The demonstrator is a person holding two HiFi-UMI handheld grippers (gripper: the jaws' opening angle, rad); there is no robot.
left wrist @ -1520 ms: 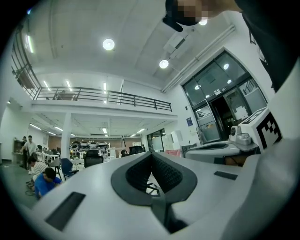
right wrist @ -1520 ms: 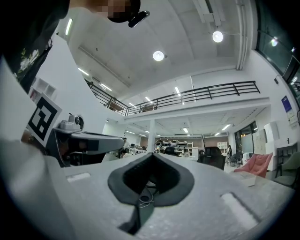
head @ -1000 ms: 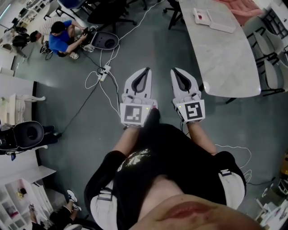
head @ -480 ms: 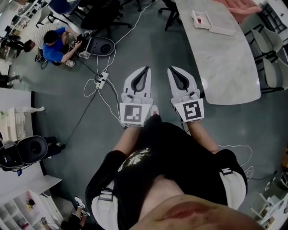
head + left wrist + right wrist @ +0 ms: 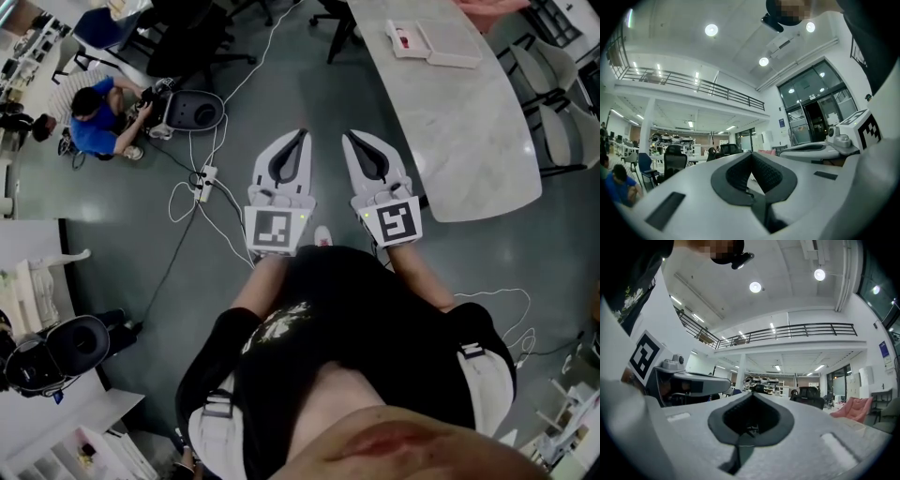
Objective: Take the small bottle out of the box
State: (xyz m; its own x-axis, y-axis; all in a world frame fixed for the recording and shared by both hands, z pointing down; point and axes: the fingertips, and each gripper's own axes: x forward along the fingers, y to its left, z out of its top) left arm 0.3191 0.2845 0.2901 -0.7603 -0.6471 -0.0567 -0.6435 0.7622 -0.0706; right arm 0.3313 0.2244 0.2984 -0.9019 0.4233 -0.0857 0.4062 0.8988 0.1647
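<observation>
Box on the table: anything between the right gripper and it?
Nothing visible. The right gripper, shut and empty, hangs over the floor beside the table; only bare tabletop lies between it and the box. No bottle can be made out.

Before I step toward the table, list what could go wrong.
1. White cables and a power strip lie on the floor ahead to the left: a trip hazard.
2. Both the left tongs and the right tongs are shut and empty. They would likely knock the box unless opened first.
3. The table corner sits near the right tongs and could be bumped.
</observation>
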